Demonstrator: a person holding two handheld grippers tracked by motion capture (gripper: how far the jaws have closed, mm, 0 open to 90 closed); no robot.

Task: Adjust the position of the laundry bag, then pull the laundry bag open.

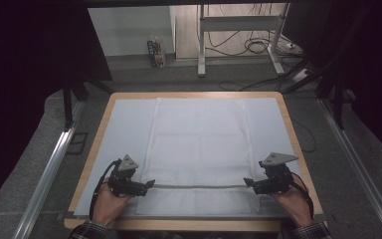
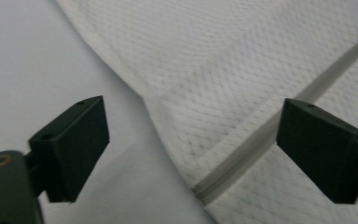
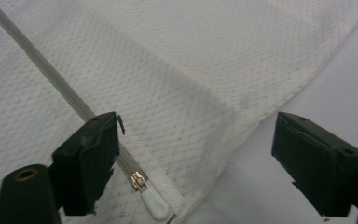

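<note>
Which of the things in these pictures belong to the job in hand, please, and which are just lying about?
Part of the job:
- white mesh bag, flat on the table
- its grey zip and the zip pull
- left gripper and right gripper, fingers open at the ends of the zip

Just lying about:
- cables on the floor beyond the table
- small carton by the wall

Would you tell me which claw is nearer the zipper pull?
Right. The right claw sits open around the zipper pull; the left claw is at the zipper's far end.
</note>
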